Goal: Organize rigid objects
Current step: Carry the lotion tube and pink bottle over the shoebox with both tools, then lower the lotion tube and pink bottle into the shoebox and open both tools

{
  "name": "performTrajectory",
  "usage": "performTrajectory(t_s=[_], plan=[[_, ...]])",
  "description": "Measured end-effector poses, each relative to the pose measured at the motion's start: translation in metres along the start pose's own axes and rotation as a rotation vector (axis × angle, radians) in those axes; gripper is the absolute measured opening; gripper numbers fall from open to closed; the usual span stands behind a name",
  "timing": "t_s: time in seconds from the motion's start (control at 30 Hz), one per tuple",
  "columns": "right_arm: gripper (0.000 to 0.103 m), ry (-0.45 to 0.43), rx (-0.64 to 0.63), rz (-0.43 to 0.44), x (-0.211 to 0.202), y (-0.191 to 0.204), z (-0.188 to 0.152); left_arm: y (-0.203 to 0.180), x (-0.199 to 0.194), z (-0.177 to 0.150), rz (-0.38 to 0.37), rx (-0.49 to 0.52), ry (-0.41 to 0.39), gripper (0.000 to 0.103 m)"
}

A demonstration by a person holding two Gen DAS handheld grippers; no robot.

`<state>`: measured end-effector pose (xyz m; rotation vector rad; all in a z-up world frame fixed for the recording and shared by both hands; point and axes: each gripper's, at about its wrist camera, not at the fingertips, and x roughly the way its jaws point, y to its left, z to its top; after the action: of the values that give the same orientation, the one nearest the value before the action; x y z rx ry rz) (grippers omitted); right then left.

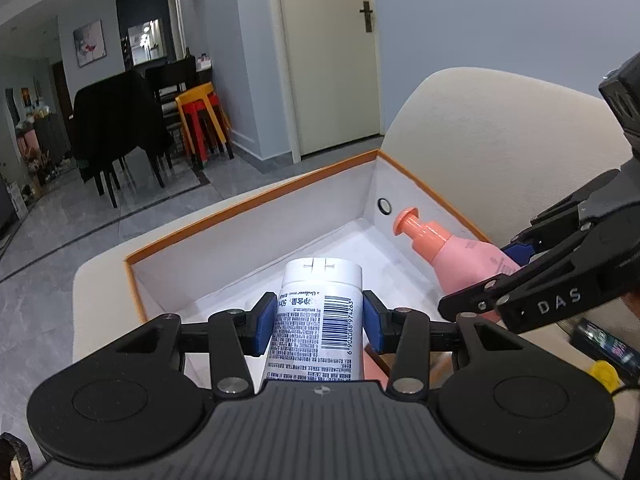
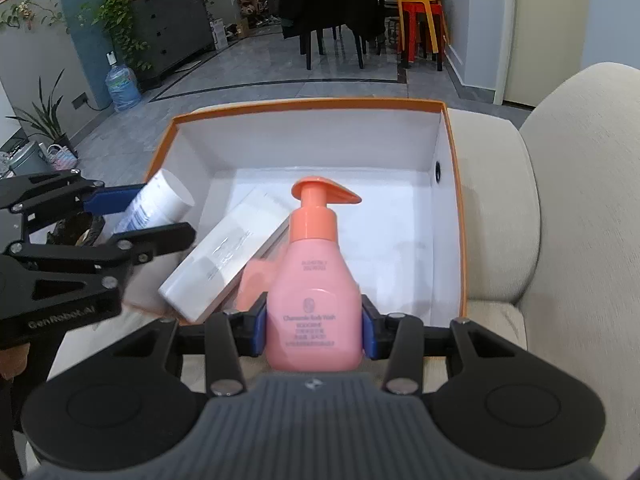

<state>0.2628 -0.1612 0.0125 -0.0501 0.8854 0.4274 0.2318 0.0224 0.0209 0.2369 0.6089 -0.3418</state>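
Here, a cream sofa [image 2: 568, 208] carries an orange-rimmed box [image 2: 454, 216], white inside, lying open just ahead of both sets of jaws. A flat white carton [image 2: 224, 264] already rests tilted in the box's near left corner.

Right gripper [image 2: 314, 330]: jaws clamped on the belly of a pink pump bottle [image 2: 314, 280], pump head forward and up, bottle held over the box's near edge. Left gripper [image 1: 318, 320]: jaws clamped on a white tube [image 1: 320, 312] with barcode uppermost, cap end pointing into the box, poised above the near left rim.

Judgement: step in hand is setting both items into the box. Best done one at a time, since the grippers sit close together; lower each until it touches the floor before parting the jaws. The bare floor ahead and right of the pink bottle suits it; the tube wants the gap left of the carton.

Both grippers point forward and slightly downward, the left one angled in toward the right.
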Motion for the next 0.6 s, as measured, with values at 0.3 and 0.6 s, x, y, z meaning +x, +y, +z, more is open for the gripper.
performTrajectory(t_s=[0.3,0.6], plan=[[0.043,-0.015,0.037,-0.022,0.036,-0.017,0.021,0.001,0.042,0.014,-0.006,-0.038,0.060,0.051],[0.043,0.034,-0.022,-0.100,0.065,-0.031,0.017,0.012,0.085,0.019,0.002,-0.200,0.143,0.051]])
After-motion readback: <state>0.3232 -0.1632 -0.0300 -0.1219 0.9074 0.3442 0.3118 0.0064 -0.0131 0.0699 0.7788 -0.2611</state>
